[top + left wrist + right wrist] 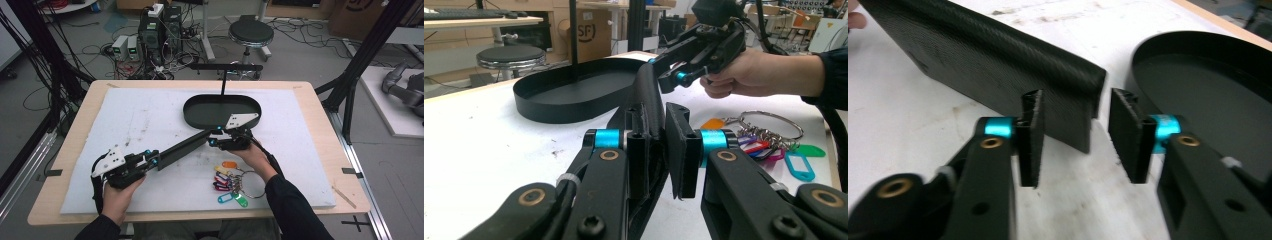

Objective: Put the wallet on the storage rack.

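Observation:
A long black textured bar [182,145] lies slanted across the white mat [130,115], from lower left up toward a black oval tray [200,121]. My left gripper [154,159] is shut on the bar's near end; in the left gripper view its pads [681,150] clamp the bar [651,95]. My right gripper [215,139] is at the far end, beside the tray. In the right gripper view its jaws [1075,135] straddle the bar's end [998,65], with a gap at the right pad [1128,135], so it is open. The tray [1208,85] lies just right of it.
A ring of coloured key tags [230,182] lies near the table's front edge, under the right forearm, and shows in the left gripper view [769,145]. A thin black post [223,80] rises behind the tray. A stool [251,34] and electronics stand beyond the table.

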Demonstrator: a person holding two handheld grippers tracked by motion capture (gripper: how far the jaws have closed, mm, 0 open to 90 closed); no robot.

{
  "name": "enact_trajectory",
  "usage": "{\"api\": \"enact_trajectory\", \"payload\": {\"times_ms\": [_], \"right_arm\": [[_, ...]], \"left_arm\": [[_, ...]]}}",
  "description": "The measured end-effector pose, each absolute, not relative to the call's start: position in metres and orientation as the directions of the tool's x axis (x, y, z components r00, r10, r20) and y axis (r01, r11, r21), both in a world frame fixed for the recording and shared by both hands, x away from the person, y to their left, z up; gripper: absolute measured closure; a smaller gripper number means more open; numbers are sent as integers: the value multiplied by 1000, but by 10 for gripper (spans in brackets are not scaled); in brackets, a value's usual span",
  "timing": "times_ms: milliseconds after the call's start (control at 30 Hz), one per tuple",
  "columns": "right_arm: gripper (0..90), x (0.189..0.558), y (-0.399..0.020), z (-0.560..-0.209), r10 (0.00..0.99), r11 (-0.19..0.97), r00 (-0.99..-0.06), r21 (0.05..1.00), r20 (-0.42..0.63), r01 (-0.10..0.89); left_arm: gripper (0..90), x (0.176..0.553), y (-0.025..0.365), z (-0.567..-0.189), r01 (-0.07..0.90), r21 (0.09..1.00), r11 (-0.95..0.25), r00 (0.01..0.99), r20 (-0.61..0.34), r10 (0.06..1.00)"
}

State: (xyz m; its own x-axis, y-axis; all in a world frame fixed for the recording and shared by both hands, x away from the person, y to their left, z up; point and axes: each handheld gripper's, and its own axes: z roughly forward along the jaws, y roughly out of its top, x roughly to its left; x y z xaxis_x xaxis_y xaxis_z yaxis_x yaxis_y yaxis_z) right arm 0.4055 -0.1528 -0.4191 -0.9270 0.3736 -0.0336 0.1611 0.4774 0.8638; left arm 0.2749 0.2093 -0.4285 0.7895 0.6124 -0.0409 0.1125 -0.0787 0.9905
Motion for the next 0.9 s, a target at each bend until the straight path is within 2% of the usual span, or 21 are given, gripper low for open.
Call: {"api": "enact_trajectory", "payload": {"times_ms": [67,267,500,533,567,600,700,767,833,900], "right_arm": [[692,402,-149,-416,378,503,-921,855,-88,125],[763,393,-159,-405,378,503,-920,857,-104,109],[782,378,-178,-405,392,513,-916,847,-86,141],[781,377,-180,-407,398,511,-914,847,-83,146],[781,377,-182,-409,405,505,-911,849,-74,156],[781,377,-182,-409,405,505,-911,849,-74,156],[787,376,-182,-409,415,498,-907,852,-74,158],[787,376,-182,-409,419,497,-905,852,-69,165],[787,376,-182,-409,417,497,-906,852,-69,164],[785,376,-182,-409,413,500,-908,851,-70,162]], "left_arm": [[797,274,210,-429,110,991,-77,787,-40,616],[792,275,208,-427,105,993,-61,796,-47,604],[779,282,200,-431,128,989,-70,809,-63,584],[767,283,199,-431,127,989,-71,807,-62,588],[717,283,198,-431,126,989,-72,803,-59,592],[717,284,198,-431,128,989,-72,798,-59,600],[526,289,194,-434,169,979,-112,794,-68,604],[478,292,191,-438,188,973,-131,797,-73,600],[470,295,187,-440,191,967,-171,802,-53,595],[515,298,185,-442,186,965,-187,806,-41,591]]}}
